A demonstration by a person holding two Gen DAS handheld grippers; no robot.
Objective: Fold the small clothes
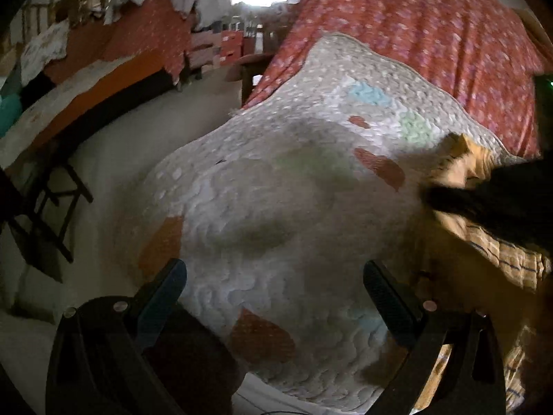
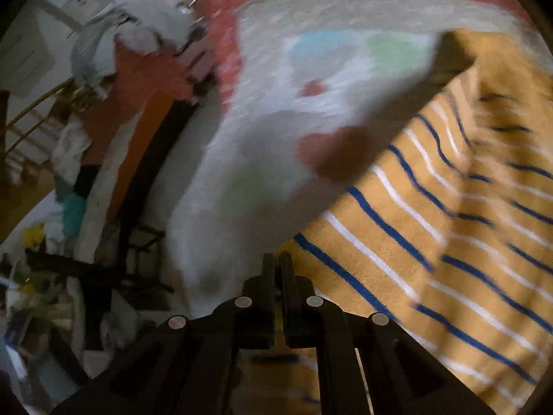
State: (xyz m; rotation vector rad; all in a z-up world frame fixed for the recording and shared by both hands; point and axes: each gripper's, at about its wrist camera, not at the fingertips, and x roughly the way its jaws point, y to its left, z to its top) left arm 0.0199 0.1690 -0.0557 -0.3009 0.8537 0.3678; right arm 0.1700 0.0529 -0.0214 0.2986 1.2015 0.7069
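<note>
Left wrist view: the left gripper (image 1: 274, 306) is held with jaws spread wide and empty above the pale quilted patchwork blanket (image 1: 276, 180), ready for a free edge

Right wrist view: the right gripper (image 2: 277, 273) is closed, apparently pinching the edge of the mustard-yellow knit garment with blue and white stripes (image 2: 449, 214), which is draped over the blanket's right side for folding
</note>
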